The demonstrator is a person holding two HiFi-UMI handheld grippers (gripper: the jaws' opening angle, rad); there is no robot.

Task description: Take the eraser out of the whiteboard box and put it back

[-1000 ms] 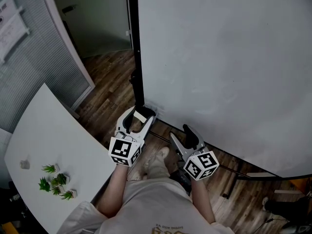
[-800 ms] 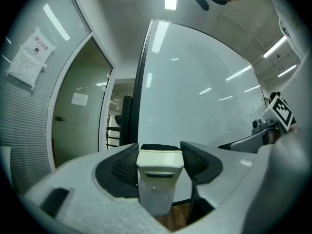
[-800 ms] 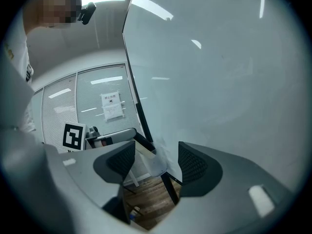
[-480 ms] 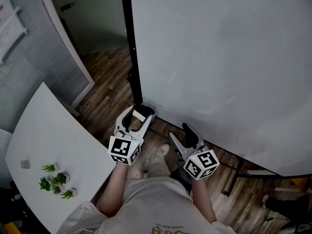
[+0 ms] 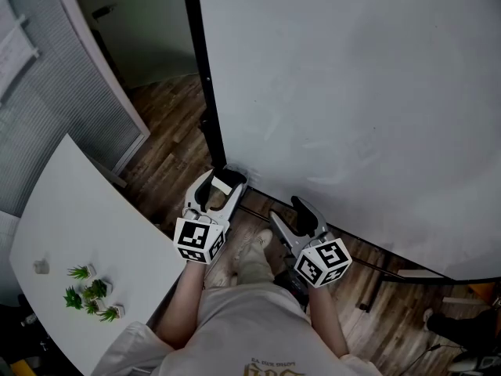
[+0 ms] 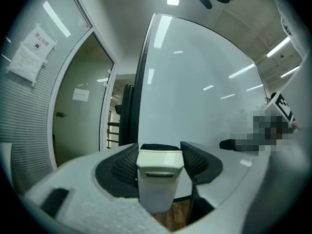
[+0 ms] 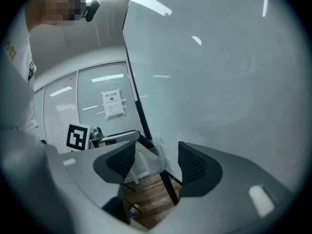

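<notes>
A cream-white eraser (image 6: 158, 177) sits upright between the pads of my left gripper (image 6: 160, 155), which is shut on it. In the head view that gripper (image 5: 220, 188) points at the lower left corner of the whiteboard (image 5: 352, 92), with the eraser (image 5: 223, 185) at its tips. A clear plastic box (image 7: 147, 161) hangs at that corner, seen between the right gripper's jaws. My right gripper (image 7: 156, 161) stands open with nothing held, a little right of the left one, by the board's bottom edge (image 5: 296, 214).
The board's black post (image 5: 205, 92) runs up its left edge. A white table (image 5: 70, 225) with small green plants (image 5: 90, 292) lies at the left. Behind it are a blind-covered glass partition (image 5: 47, 108) and a doorway. Wood floor and the person's shoes lie below.
The head view has shifted slightly; both grippers stay where they were, the left still shut on the eraser.
</notes>
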